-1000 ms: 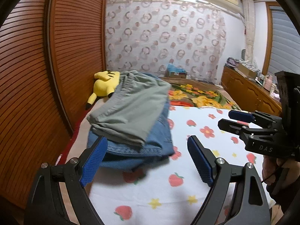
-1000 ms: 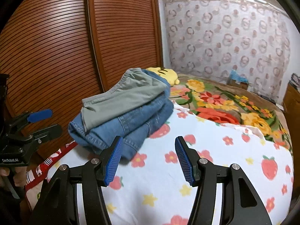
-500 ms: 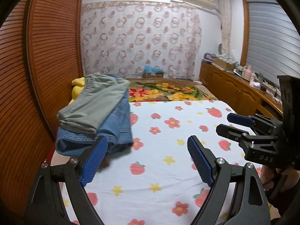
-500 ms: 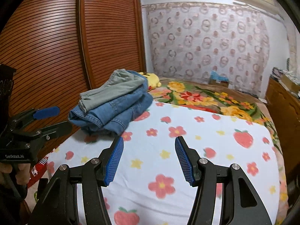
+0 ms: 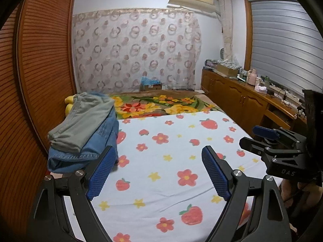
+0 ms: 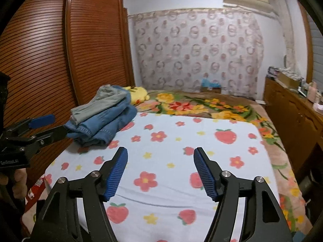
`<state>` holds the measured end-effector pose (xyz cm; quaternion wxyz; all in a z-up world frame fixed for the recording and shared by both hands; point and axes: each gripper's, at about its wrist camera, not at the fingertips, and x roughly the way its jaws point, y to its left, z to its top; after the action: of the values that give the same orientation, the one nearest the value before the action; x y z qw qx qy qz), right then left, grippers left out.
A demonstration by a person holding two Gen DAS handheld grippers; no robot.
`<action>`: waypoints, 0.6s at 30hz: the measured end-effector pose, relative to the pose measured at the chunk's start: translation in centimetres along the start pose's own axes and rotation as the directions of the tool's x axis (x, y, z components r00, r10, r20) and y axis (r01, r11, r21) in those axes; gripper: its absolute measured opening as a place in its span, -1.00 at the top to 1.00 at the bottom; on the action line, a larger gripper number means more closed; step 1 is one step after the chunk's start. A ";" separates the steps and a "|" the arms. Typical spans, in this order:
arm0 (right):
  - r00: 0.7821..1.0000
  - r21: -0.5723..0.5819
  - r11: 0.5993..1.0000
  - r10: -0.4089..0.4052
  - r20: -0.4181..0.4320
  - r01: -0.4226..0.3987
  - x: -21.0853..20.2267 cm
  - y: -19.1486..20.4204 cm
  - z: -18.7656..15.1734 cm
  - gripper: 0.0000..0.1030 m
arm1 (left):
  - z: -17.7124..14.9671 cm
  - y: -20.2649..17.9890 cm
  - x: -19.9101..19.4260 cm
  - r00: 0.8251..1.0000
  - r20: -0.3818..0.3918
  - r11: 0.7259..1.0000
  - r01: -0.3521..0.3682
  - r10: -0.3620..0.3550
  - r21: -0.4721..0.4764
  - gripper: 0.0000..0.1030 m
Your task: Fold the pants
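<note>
Left hand-held gripper (image 5: 156, 173): nearest the lens, jaws spread wide with nothing between the blue pads, hanging above the near part of the bed.
Right hand-held gripper (image 6: 160, 173): likewise wide apart and empty, over the near middle of the sheet; in the left wrist view it shows at the right edge.
Bed sheet (image 6: 201, 147): white with strawberries and flowers, lying fairly flat; no garment is spread on it.
Pants (image 5: 80, 125): a grey-green pair, folded, on top of the stack at the bed's left side, close to the wardrobe.
Jeans (image 6: 105, 125): blue denim, folded under the grey-green pair; both lie as one tidy pile, well apart from either gripper.
Yellow plush toy (image 6: 139, 94): just behind the stack, partly hidden by it.
Floral blanket (image 5: 159, 105): covers the far end of the bed.
Wardrobe (image 6: 60, 60): slatted wooden doors along the left side.
Step in hand: judging by the neat stack and two empty grippers, folding of these pairs looks finished.
Next move: either fetch another pair, none of which is in view, and lay it flat on the open sheet, or stop here; I cannot tell which.
</note>
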<state>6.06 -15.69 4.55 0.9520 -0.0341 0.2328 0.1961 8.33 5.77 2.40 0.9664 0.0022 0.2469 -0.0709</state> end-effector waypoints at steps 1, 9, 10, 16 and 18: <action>1.000 0.007 1.000 -0.011 0.005 0.011 -0.4 0.0 0.0 -0.40 | 0.1 -0.1 -0.1 1.000 0.004 1.000 0.002 -0.002 0.002 -0.70; 0.998 0.024 0.999 -0.042 0.037 0.041 -2.9 0.2 -0.5 -0.41 | 0.7 -1.8 -1.4 0.999 0.037 1.000 0.017 -0.018 0.013 -0.70; 0.998 0.024 0.999 -0.042 0.042 0.041 -3.2 0.4 -0.6 -0.41 | 0.8 -1.9 -1.5 0.999 0.039 1.000 0.020 -0.021 0.014 -0.70; 0.994 0.025 0.998 -0.067 0.081 0.065 -4.9 1.0 -1.2 -0.41 | 0.7 -2.5 -2.4 0.998 0.051 1.000 0.023 -0.024 0.015 -0.70; 0.993 0.026 0.997 -0.074 0.095 0.072 -5.4 1.2 -1.4 -0.41 | 0.6 -2.5 -2.4 0.999 0.049 1.000 0.022 -0.023 0.017 -0.70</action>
<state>0.64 -16.67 5.82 0.9689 -0.0225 0.1876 0.1598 6.24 3.55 4.16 0.9713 0.0055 0.2226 -0.0838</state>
